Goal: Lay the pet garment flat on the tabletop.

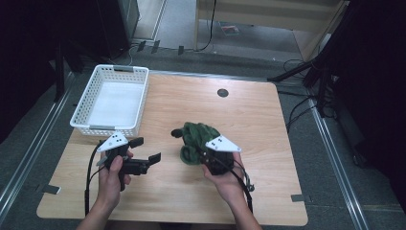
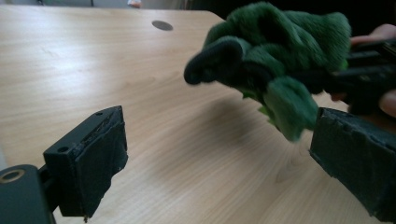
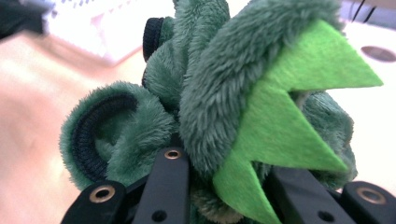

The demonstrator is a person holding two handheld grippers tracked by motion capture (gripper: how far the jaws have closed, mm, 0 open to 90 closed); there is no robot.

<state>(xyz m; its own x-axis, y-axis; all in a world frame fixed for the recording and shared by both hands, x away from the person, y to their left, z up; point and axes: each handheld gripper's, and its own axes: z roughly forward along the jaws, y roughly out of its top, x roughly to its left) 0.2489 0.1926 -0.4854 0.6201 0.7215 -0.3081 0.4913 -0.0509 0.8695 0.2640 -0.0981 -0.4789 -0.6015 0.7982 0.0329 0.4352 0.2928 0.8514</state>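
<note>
The right gripper [image 1: 200, 152] is clamped on a dark green plush garment [image 1: 197, 135], its jaws pressed deep into the pile, and in the left gripper view the plush [image 2: 275, 56] hangs clear of the table [image 1: 249, 124], casting a soft shadow on the wood below it. Taking the white basket [image 1: 113, 99] as the landmark, the plush sits well to the right of it and a little nearer the person. The left gripper [image 1: 142, 149] stands open and holds nothing, just in front of the basket's near right corner and level with the plush. The plush looks light, limp and thick-piled: it will sag and fold wherever it is unsupported, compress under the pads and not slip easily, and nothing about it seems breakable. In the right gripper view two black ribbed cuffs [image 3: 88, 135] show on its left side, and a bright green felt zigzag [image 3: 299, 121] stands out stiffly on the right; it may be a small costume or a pair of mitts, though the bundle is too crumpled to say. A cuff, being the firmest edge, seems the best place for a second hold, while the thin felt is best left alone. The basket appears empty.
</note>
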